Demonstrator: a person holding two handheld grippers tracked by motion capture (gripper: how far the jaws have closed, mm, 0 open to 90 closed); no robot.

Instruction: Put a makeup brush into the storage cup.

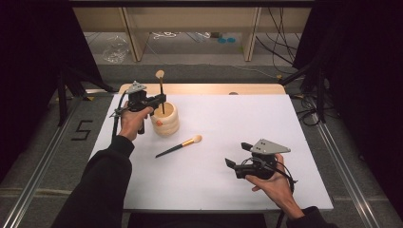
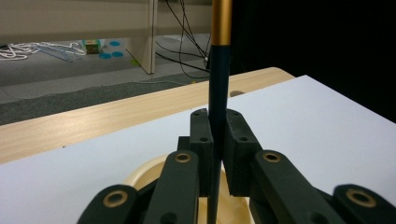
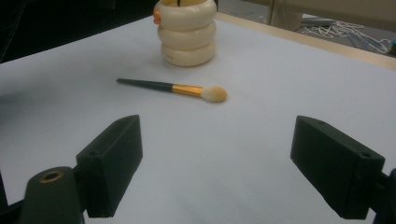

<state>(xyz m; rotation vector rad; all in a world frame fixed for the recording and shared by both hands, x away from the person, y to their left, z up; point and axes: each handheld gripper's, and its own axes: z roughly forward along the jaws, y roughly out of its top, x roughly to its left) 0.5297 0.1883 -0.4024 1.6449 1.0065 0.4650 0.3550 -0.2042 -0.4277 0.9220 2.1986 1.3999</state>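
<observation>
A cream ribbed holder (image 1: pixel 166 119) stands on the white table at the left; its stacked rings show in the right gripper view (image 3: pixel 187 32). My left gripper (image 1: pixel 161 99) is shut on the dark handle of an upright makeup brush (image 1: pixel 161 89) whose lower end goes down into the holder. In the left gripper view the brush handle (image 2: pixel 218 84) runs straight up between the jaws, gold ferrule at the top. A second brush (image 1: pixel 179 145) lies flat on the table, bristles to the right (image 3: pixel 173 87). My right gripper (image 1: pixel 237 155) hovers open at the front right, nothing between its pads (image 3: pixel 113 161).
The white mat (image 1: pixel 237 123) covers most of a wooden tabletop (image 1: pixel 209 88). Beyond the table, cables and small items lie on the floor (image 1: pixel 190 42) under a wooden frame. Dark curtains and metal rails flank both sides.
</observation>
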